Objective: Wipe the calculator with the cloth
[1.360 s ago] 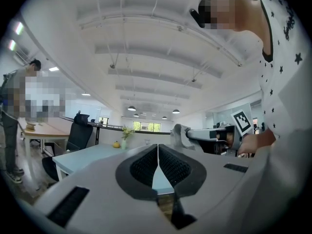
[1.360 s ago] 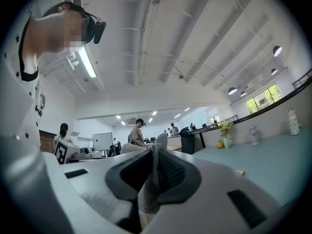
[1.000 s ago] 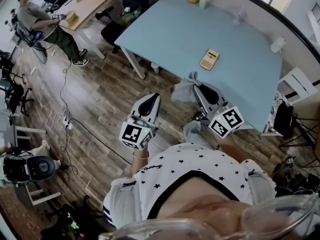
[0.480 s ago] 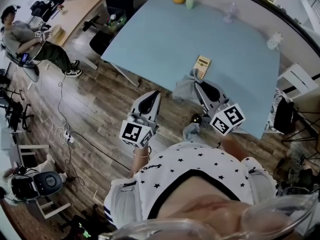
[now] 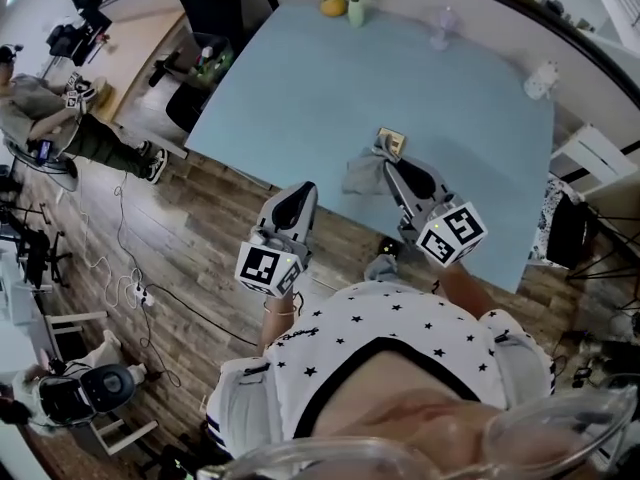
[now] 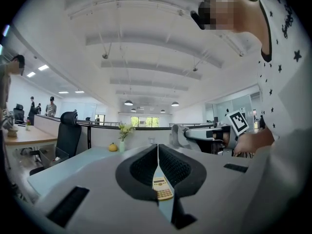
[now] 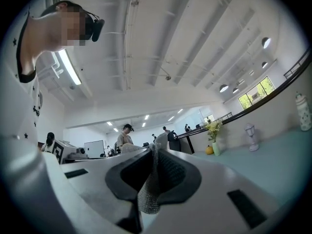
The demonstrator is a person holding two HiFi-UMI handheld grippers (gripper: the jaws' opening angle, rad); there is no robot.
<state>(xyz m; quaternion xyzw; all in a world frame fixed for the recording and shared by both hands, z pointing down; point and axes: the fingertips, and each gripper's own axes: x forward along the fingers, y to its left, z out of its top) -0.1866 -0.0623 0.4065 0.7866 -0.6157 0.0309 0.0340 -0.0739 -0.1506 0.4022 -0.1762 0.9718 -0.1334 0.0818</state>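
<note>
Grey cloth [image 5: 362,175] pinched in right hand-held gripper [image 5: 390,168] near calculator [image 5: 390,141]; left hand-held gripper [image 5: 299,194] (jaws together) alongside.

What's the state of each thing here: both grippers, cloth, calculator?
left gripper: shut, nothing between the jaws.
right gripper: shut on the cloth.
cloth: bunched, pinched in the right gripper's jaws, hanging from them.
calculator: flat on the table, keys facing up.
</note>
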